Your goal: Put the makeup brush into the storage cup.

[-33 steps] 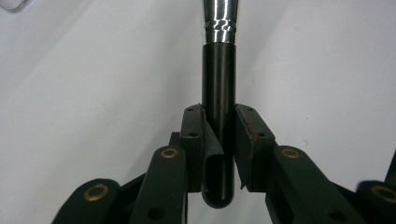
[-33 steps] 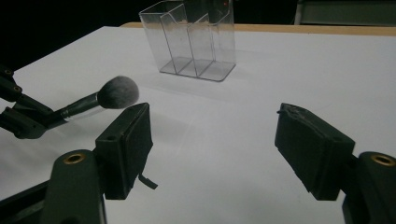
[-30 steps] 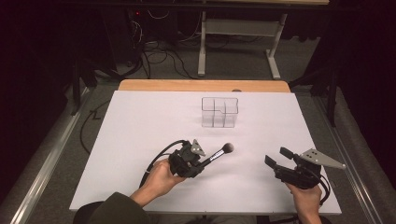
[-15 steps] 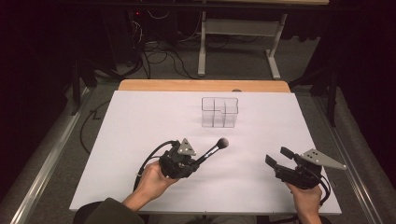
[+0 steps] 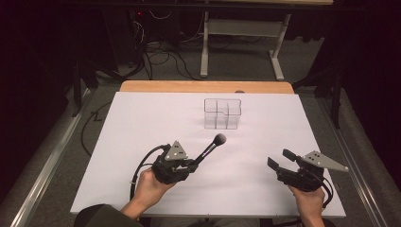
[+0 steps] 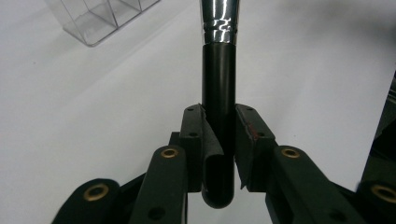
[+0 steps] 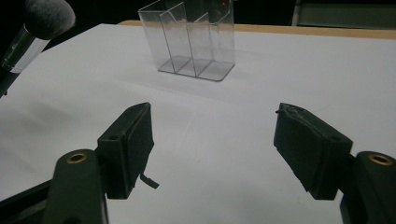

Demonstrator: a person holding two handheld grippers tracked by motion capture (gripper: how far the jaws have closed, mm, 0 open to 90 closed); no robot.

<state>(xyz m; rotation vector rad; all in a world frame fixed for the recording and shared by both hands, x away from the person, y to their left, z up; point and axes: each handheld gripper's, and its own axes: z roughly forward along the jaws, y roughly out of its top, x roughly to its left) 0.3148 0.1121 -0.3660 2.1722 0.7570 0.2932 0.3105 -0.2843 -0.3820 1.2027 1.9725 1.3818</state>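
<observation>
Pinching one makeup brush [image 6: 218, 88] by black handle: left gripper [image 6: 219, 140]; its view reveals chrome ferrule. Right gripper [image 7: 219, 149] spread, empty. One clear three-compartment organizer [image 5: 222, 113].

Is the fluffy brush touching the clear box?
Apart. The high view shows bare white table between the brush, held by the left gripper, and the clear box.

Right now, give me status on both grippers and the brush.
Left gripper shut on makeup brush, head aimed at clear organizer. Right gripper open, holding nothing. White table between brush and organizer bare.
</observation>
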